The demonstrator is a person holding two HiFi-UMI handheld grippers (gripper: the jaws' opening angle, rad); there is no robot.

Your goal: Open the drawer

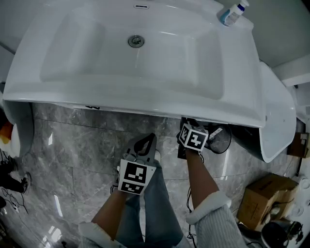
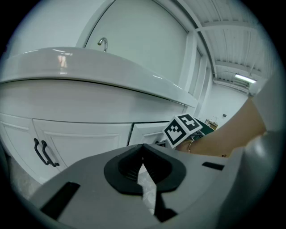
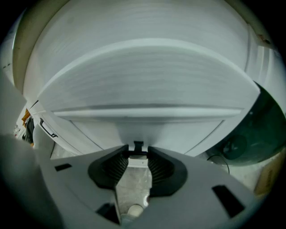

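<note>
Sink (image 1: pixel 145 102) w/ bottle (image 1: pixel 233 13) overhangs drawer handle (image 3: pixel 138 147).

Grey marble floor (image 1: pixel 72 150), white washbasin (image 1: pixel 145 53), cardboard box (image 1: pixel 264 193)

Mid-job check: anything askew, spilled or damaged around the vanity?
Nothing stands out. The basin looks intact with no spill, the bottle sits on its back corner, and the cabinet doors sit shut.

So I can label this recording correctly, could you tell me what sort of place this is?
Most likely a bathroom: a white washbasin with a drain, a white vanity cabinet beneath it, and a grey marble-look tiled floor.
</note>
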